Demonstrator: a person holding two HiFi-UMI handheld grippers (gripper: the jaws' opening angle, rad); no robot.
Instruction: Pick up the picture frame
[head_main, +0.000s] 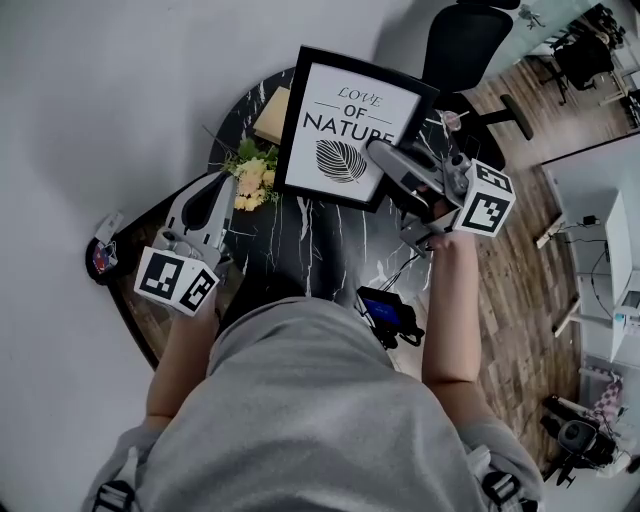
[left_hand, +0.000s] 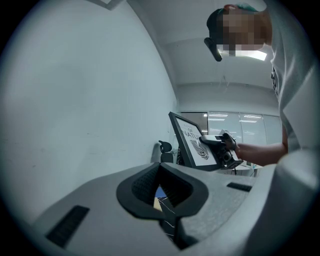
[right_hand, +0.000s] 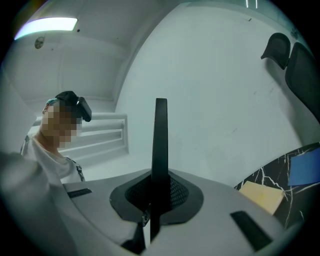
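Observation:
The picture frame (head_main: 350, 125) is black-edged, with a white print of a leaf and lettering. It stands tilted above the black marble table (head_main: 300, 250). My right gripper (head_main: 384, 156) is shut on the frame's lower right edge. In the right gripper view the frame's thin black edge (right_hand: 161, 140) runs upright between the pads of the right gripper (right_hand: 159, 192). My left gripper (head_main: 215, 188) hovers over the table's left side, apart from the frame, shut with nothing in it. The left gripper view looks past the left gripper (left_hand: 162, 194) to the frame (left_hand: 192, 142), held up further off.
A bunch of yellow flowers (head_main: 250, 175) lies by the frame's lower left corner. Behind it is a tan pad (head_main: 272, 115), also in the right gripper view (right_hand: 260, 195). An office chair (head_main: 465, 45) stands beyond the table. A small black device (head_main: 385, 310) sits at the near edge.

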